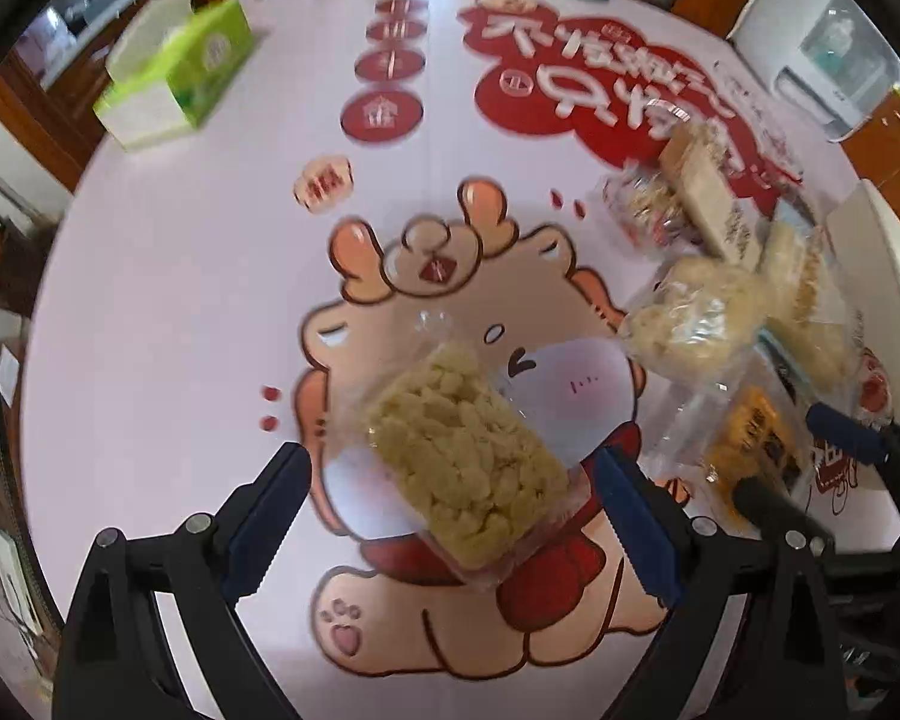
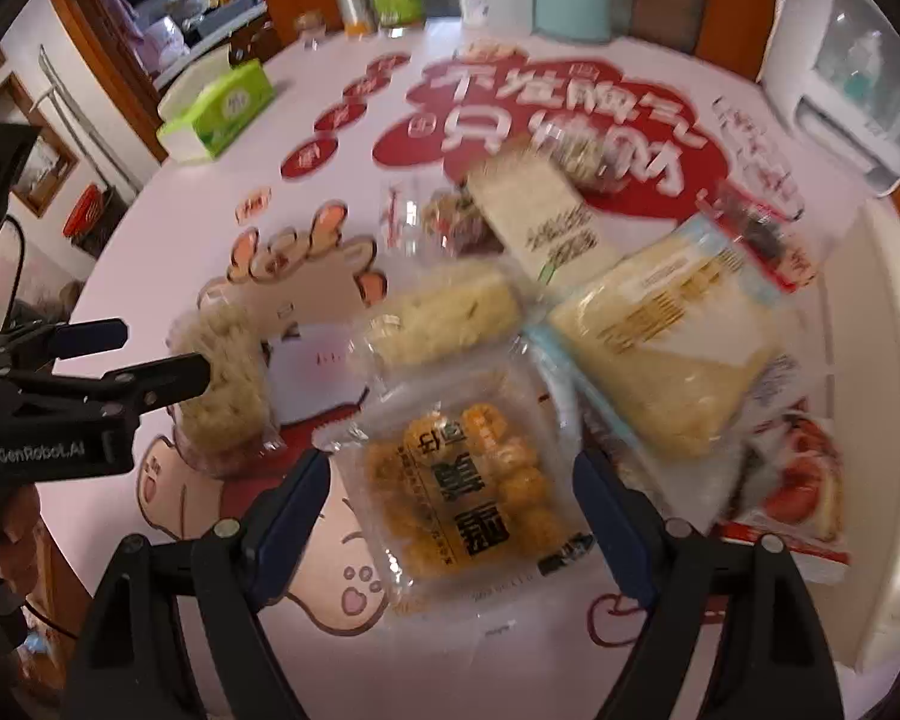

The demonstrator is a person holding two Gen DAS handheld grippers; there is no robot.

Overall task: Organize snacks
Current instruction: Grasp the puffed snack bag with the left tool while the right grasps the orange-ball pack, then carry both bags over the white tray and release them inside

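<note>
The desk (image 1: 150, 312) is covered by a pale cloth printed with a large cartoon dragon (image 1: 450, 324) and red lettering. At the desk's far left edge, well beyond the dragon's head, stands a green tissue box (image 1: 180, 72). To the right of the dragon lies a heap of snack packets: a big pale packet (image 2: 666, 354), a cream carton (image 2: 540, 216) leaning over it, and a clear bag of pale puffs (image 2: 444, 312) beside the dragon's cheek. On the dragon's belly lies a clear pack of yellow puffed snack (image 1: 468, 456), tilted. The left claw (image 1: 450, 504) stands with its jaws apart on either side of that pack, not pressing it. Just right of the dragon's foot lies an orange snack packet (image 2: 474, 492); the right claw (image 2: 450, 498) is spread wide around it, pads clear of it.
</note>
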